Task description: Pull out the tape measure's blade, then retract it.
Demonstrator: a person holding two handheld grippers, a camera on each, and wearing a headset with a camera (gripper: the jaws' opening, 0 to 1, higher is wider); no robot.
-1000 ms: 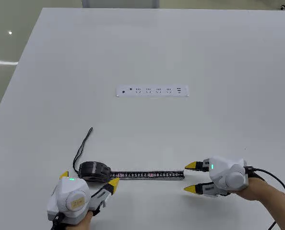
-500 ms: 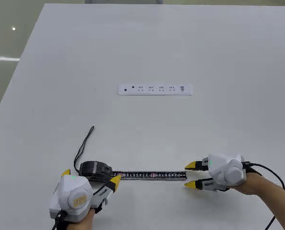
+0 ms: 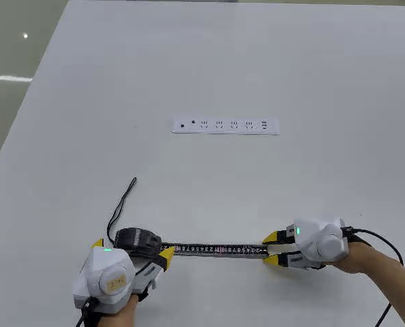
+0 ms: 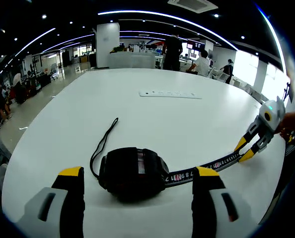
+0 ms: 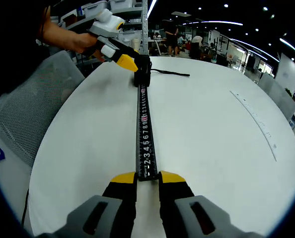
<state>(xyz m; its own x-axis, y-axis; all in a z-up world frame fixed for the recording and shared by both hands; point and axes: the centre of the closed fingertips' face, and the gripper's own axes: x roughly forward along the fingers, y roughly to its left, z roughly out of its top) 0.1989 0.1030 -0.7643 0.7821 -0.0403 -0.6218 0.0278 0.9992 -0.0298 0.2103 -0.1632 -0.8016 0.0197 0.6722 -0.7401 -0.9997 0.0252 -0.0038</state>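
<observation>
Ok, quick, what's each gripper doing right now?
Left gripper: open, jaws on either side of the tape measure case, not clamped.
Right gripper: closed on the end of the blade.

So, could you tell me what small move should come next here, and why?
Probably close the left gripper on the tape measure case: its jaws stand open on either side, not touching, so the case lies loose on the table. The right gripper looks shut on the blade tip, and any pull or feed-back could drag the case.
</observation>
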